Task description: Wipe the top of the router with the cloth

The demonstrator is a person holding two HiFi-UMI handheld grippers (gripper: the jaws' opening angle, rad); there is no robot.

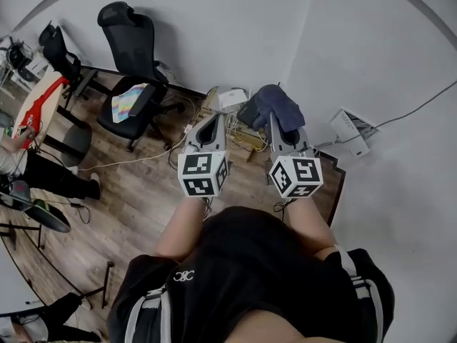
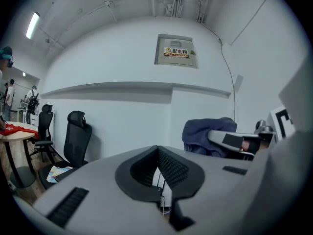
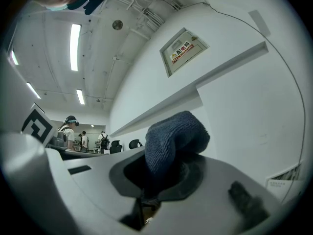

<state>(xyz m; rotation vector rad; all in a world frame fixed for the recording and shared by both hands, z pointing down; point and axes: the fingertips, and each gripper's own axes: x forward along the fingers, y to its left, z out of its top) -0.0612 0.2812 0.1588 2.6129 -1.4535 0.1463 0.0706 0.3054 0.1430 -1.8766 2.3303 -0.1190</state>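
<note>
In the head view I hold both grippers out in front of me, above the wooden floor at a wall corner. My right gripper [image 1: 280, 120] is shut on a dark blue cloth [image 1: 275, 104], which bulges out past its fingertips. The right gripper view shows the cloth [image 3: 175, 137] wedged between the pads of that gripper [image 3: 164, 166]. My left gripper [image 1: 208, 122] is shut with nothing in it, its pads meeting at the tip [image 2: 157, 150]. A flat white box, apparently the router [image 1: 233, 98], lies on the floor just beyond both grippers among cables. The cloth [image 2: 203, 132] also shows in the left gripper view.
A black office chair [image 1: 134, 54] with a colourful cloth on its seat stands to the left. Loose cables [image 1: 136, 159] run over the floor. A white device [image 1: 351, 131] sits against the right wall. A round table [image 1: 36, 102], another chair [image 1: 61, 54] and people are at far left.
</note>
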